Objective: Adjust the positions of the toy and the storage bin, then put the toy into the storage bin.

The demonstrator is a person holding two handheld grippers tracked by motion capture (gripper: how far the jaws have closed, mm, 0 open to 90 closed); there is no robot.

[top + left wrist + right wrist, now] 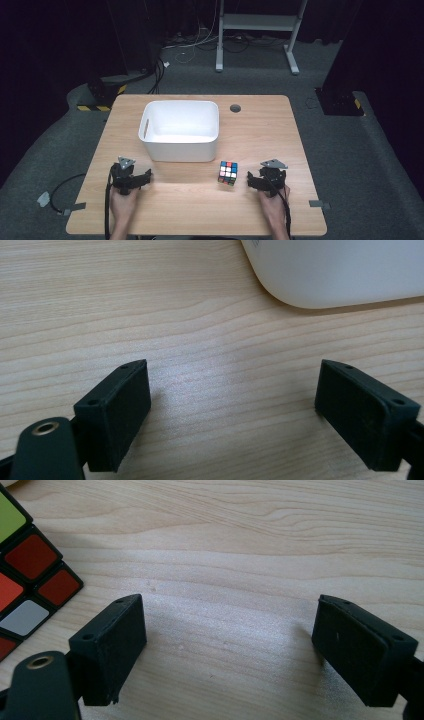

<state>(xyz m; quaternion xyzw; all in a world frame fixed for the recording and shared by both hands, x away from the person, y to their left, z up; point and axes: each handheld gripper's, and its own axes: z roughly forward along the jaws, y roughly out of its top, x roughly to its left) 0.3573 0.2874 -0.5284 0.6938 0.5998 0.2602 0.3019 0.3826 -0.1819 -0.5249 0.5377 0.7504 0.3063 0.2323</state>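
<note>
Fingers (107, 645) wide apart beside cube (30, 575); bin (340, 270) by left gripper (232, 415).

Lab or recording studio, not a home. Dark curtained walls all round, grey carpet floor (345, 150), loose cables (200, 42) trailing behind, a white metal stand frame (257, 22) at the back, yellow-black hazard-taped black bases (97, 97) on the floor. One light wooden worktop (260, 130) lit in the middle.
</note>
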